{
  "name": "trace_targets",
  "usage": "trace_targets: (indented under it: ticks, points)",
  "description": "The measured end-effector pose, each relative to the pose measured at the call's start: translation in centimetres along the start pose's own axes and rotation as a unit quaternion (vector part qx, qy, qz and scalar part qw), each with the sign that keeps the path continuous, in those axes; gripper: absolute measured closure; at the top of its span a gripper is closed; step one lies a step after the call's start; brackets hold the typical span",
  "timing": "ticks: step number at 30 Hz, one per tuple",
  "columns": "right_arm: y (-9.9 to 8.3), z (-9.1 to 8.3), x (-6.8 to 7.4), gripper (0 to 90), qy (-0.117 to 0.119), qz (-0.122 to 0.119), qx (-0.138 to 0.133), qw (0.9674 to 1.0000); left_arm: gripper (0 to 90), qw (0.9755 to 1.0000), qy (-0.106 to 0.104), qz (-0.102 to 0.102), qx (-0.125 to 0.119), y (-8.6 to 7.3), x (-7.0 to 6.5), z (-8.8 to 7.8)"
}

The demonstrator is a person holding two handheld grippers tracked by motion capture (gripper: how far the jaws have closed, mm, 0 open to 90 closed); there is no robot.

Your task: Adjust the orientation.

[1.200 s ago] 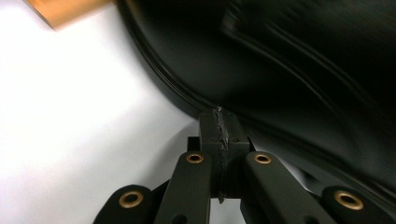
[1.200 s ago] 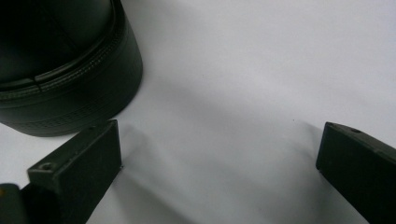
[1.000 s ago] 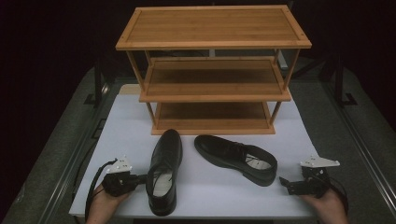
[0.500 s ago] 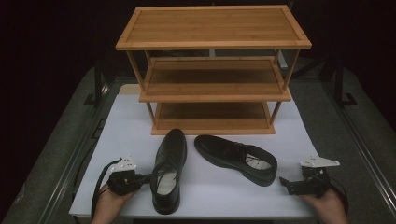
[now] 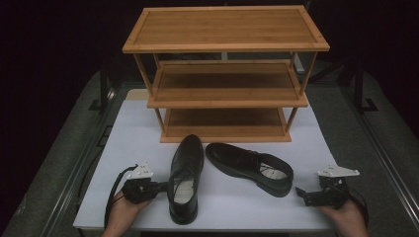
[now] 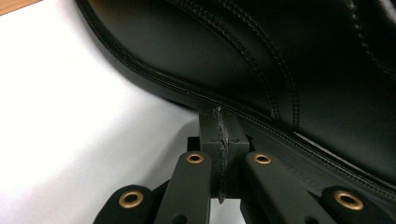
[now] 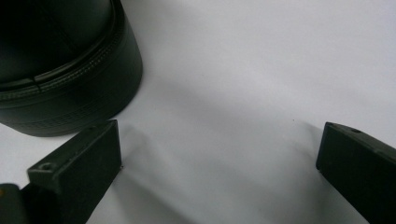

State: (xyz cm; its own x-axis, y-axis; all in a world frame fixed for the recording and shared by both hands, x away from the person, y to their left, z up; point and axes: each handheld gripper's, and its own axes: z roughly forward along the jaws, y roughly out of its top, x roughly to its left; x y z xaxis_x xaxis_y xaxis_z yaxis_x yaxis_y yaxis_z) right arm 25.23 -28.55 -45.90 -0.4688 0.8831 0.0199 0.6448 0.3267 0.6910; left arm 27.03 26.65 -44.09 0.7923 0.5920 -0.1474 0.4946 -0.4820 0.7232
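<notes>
White table (image 5: 138,128) in a dark room, a three-shelf bamboo rack (image 5: 225,74) at its far end and two black leather shoes in front of it.

From above, the left shoe (image 5: 185,177) lies toe toward the rack with its pale insole showing, while the right shoe (image 5: 249,168) lies slanted beside it, heel toward the right gripper (image 5: 309,196). The left gripper (image 5: 160,187) sits at the left shoe's side; the left gripper view adds what the high view cannot: its jaws are clenched together, empty, their tips against the shoe's stitched welt, smooth leather with double seams above. The right gripper view shows its jaws spread wide over bare table, the ribbed rounded heel (image 7: 65,70) just beside one jaw. All three shelves hold nothing.
</notes>
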Motion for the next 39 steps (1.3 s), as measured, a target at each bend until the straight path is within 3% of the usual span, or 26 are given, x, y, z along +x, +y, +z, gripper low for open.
trace_targets:
  ticks: [4, 7, 10, 16, 19, 23, 26, 28, 32, 34, 39]
  points:
    - [0.0, 0.0, 0.0, 0.0, 0.000, 0.000, 0.000, 1.0000, 90.0, 1.0000, -0.002, 0.003, -0.001, -0.1, 0.1, 0.0]
    - [0.0, 0.0, 0.0, 0.0, 0.000, 0.001, 0.000, 1.0000, 89.0, 0.9999, 0.012, 0.010, 0.004, -0.2, 0.3, -0.5]
    - [0.0, 0.0, 0.0, 0.0, 0.000, 0.001, 0.001, 1.0000, 79.6, 0.9995, 0.029, 0.007, 0.010, -0.6, 0.9, -1.3]
    - [0.0, 0.0, 0.0, 0.0, 0.000, 0.001, 0.001, 1.0000, 53.6, 0.9964, 0.082, -0.016, 0.014, -1.8, 2.5, -3.7]
    - [0.0, 0.0, 0.0, 0.0, 0.000, 0.001, 0.001, 1.0000, 39.6, 0.9955, 0.087, -0.030, 0.018, -2.5, 3.4, -4.4]
    - [0.0, 0.0, 0.0, 0.0, 0.000, 0.000, 0.001, 1.0000, 22.5, 0.9933, 0.111, -0.027, 0.018, -3.2, 4.2, -5.0]
    - [0.0, 0.0, 0.0, 0.0, 0.000, 0.001, 0.001, 1.0000, 10.6, 0.9903, 0.130, -0.040, 0.028, -3.7, 4.8, -5.1]
    - [0.0, 0.0, 0.0, 0.0, 0.000, 0.001, 0.001, 1.0000, 1.5, 0.9902, 0.127, -0.043, 0.039, -4.0, 5.2, -4.8]
    - [0.0, 0.0, 0.0, 0.0, 0.000, 0.001, 0.002, 1.0000, 0.0, 0.9901, 0.134, -0.018, 0.036, -4.2, 4.9, -4.5]
    - [0.0, 0.0, 0.0, 0.0, 0.000, 0.001, 0.001, 1.0000, 0.0, 0.9908, 0.132, -0.019, 0.023, -4.6, 5.0, -4.5]
    - [0.1, -0.1, 0.0, 1.6, 0.001, 0.002, 0.003, 1.0000, 0.0, 0.9908, 0.132, -0.019, 0.022, -4.6, 5.0, -4.5]
